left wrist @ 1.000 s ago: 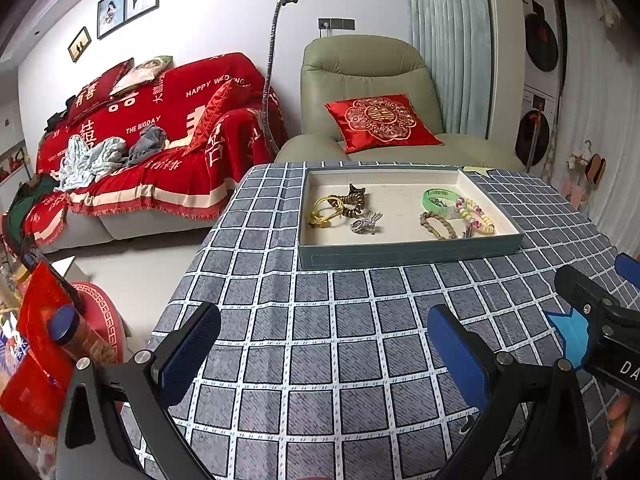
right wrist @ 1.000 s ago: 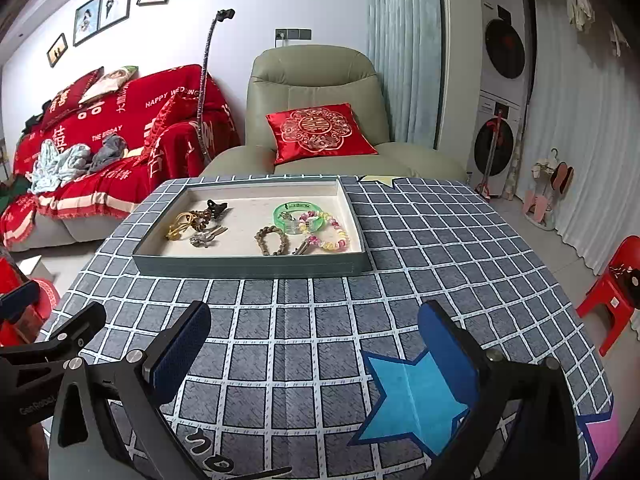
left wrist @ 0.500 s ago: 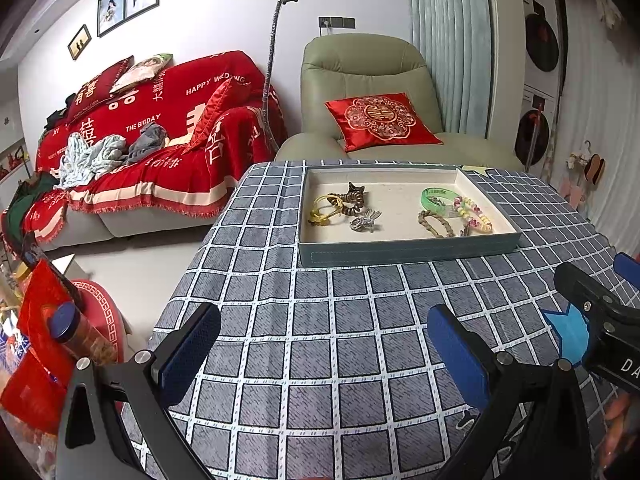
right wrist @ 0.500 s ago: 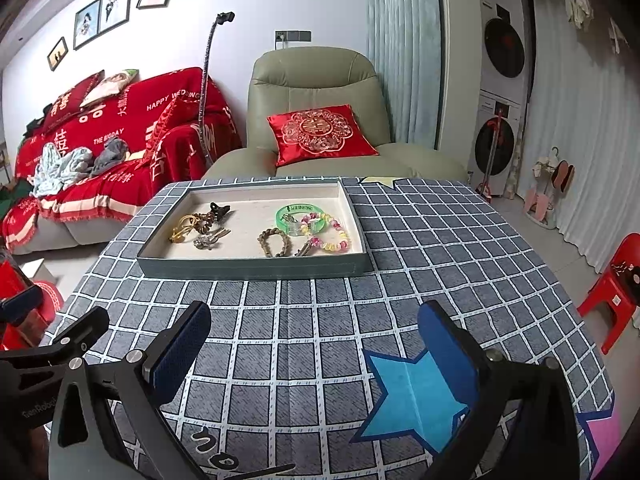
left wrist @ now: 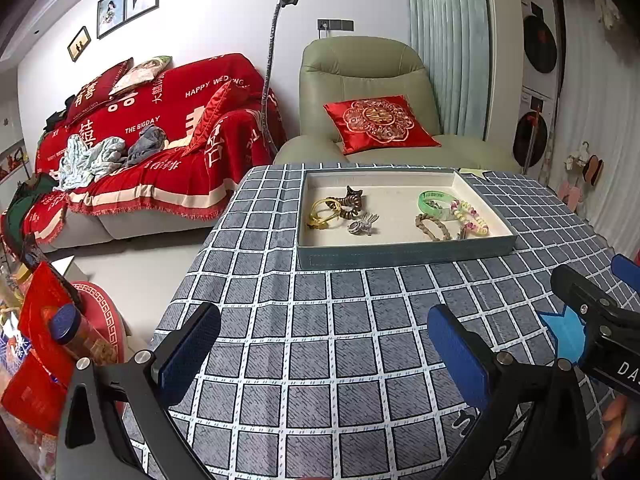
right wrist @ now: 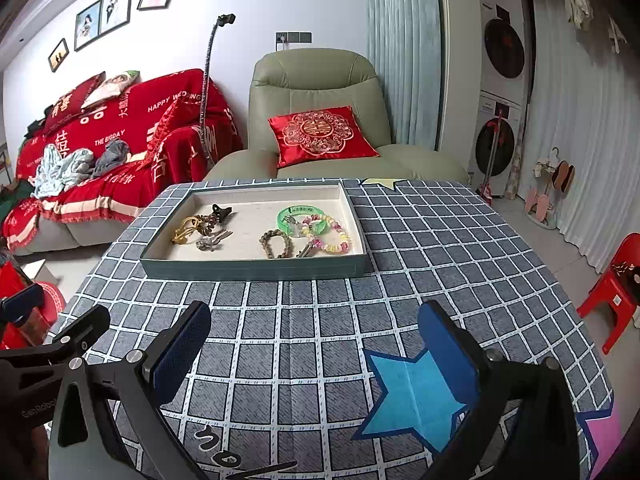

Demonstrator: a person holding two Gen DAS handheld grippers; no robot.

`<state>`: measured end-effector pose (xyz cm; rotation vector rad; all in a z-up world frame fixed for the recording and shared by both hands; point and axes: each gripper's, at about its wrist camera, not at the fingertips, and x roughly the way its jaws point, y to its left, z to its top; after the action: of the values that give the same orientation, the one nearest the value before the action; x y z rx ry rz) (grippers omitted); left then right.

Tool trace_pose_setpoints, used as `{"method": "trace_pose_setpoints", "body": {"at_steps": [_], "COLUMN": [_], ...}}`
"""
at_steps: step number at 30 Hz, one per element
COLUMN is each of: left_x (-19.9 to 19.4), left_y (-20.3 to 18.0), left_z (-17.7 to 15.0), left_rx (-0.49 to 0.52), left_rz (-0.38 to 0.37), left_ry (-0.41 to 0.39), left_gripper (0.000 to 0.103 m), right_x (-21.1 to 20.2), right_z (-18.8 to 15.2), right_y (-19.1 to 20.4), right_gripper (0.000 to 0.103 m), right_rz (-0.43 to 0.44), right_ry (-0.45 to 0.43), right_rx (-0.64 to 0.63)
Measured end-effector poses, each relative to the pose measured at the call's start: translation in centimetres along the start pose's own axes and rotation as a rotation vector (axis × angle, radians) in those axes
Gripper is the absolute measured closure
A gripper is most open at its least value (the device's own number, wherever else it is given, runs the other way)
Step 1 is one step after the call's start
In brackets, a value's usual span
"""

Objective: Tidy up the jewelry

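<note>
A grey-green tray point(left wrist: 404, 257) point(right wrist: 256, 270) sits at the far side of the checked tablecloth. Its left half holds a yellow hair tie point(left wrist: 322, 214) point(right wrist: 185, 230), a brown claw clip point(left wrist: 352, 200) point(right wrist: 218, 213) and a silver hair clip point(left wrist: 362, 225) point(right wrist: 210, 241). Its right half holds a green bangle point(left wrist: 434, 201) point(right wrist: 298, 216), a brown braided bracelet point(left wrist: 432, 227) point(right wrist: 277, 245) and a pastel bead bracelet point(left wrist: 470, 216) point(right wrist: 334, 234). My left gripper point(left wrist: 324, 352) and right gripper point(right wrist: 314, 350) hover open and empty over the near cloth, well short of the tray.
The table's left edge drops to the floor, with a red sofa point(left wrist: 152, 152) beyond. A green armchair with a red cushion point(right wrist: 320, 136) stands behind the table. A red stool point(right wrist: 616, 292) is on the right. A blue star patch point(right wrist: 416, 392) marks the cloth.
Both grippers have eased back slightly from the tray and stay open. The jewelry has not moved.
</note>
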<state>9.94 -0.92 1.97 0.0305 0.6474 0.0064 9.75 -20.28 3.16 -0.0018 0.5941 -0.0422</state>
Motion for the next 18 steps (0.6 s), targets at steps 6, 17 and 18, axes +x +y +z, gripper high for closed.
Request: {"method": "trace_pose_setpoints", "body": {"at_steps": [6,17,18], "left_x": [-0.08,-0.16,-0.24], "left_y": [-0.02,-0.01,-0.02], "left_z": [0.08,0.12,0.13], "left_rx": [0.001,0.002,0.003], "left_rz": [0.000,0.001,0.002], "left_ry": [0.000,-0.001,-0.002], "left_gripper": [0.000,0.000,0.000], "right_x": [-0.15,-0.13,-0.08], "right_z": [0.05,0.00,-0.04], "right_y": [0.07,0.04,0.00], "right_gripper": [0.000,0.000,0.000], "right_rz": [0.000,0.002,0.000], "right_ry": [0.000,0.000,-0.001], "right_rx": [0.001,0.001,0.001]}}
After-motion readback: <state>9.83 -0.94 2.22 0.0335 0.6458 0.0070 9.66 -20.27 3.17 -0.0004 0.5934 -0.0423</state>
